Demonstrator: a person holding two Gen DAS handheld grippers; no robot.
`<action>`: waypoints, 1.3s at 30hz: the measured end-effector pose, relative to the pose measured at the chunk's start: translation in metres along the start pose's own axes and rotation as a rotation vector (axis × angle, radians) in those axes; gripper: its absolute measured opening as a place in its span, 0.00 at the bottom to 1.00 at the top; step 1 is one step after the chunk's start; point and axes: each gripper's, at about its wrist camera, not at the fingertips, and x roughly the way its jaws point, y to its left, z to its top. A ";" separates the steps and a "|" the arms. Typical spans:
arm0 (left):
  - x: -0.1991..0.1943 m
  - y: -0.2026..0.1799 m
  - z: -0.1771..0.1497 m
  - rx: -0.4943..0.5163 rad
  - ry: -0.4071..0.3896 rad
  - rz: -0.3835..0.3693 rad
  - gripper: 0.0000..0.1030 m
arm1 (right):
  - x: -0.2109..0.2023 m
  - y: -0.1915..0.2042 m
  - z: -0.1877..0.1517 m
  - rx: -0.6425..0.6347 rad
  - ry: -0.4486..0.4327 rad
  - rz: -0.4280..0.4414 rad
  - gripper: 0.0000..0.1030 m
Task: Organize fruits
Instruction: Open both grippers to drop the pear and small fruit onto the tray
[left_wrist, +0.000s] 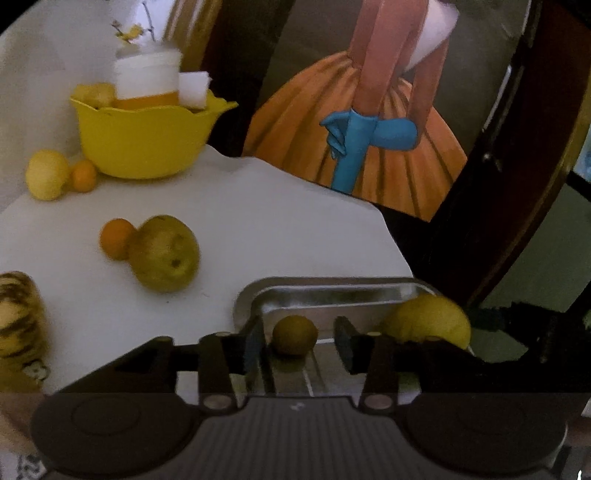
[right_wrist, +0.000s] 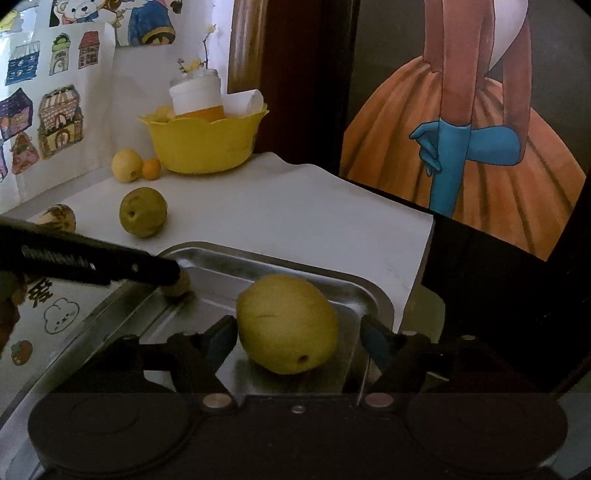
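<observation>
two fruits sit in the metal tray (right_wrist: 369, 295) at the near edge of the white bench (left_wrist: 258, 221); the left hand-held gripper (left_wrist: 299, 341) has its jaws apart around a small brownish round fruit (left_wrist: 294, 335), pads clear of it on both sides; the right hand-held gripper (right_wrist: 297, 336) likewise stands open around a large yellow lemon-like fruit (right_wrist: 287, 324), whose long axis runs slantwise across the jaws, stem end toward the camera; both fruits appear released onto the tray; farther back on the bench wait a green pear-like fruit (left_wrist: 164, 253) touching a small orange (left_wrist: 116, 238), nearer the left hand, and beyond them a yellow fruit (left_wrist: 46, 173) and a second small orange (left_wrist: 84, 175) beside the yellow bowl (left_wrist: 147, 147); the next reach likely runs forward and left.
</observation>
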 end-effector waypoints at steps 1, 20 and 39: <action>-0.005 0.000 0.001 -0.003 -0.008 0.005 0.51 | -0.003 0.001 0.000 0.002 -0.003 -0.002 0.79; -0.139 -0.013 -0.052 -0.101 -0.191 0.111 0.99 | -0.136 0.031 -0.038 0.073 -0.202 0.025 0.99; -0.248 -0.025 -0.146 -0.092 -0.289 0.223 1.00 | -0.229 0.100 -0.110 0.008 -0.209 0.005 0.99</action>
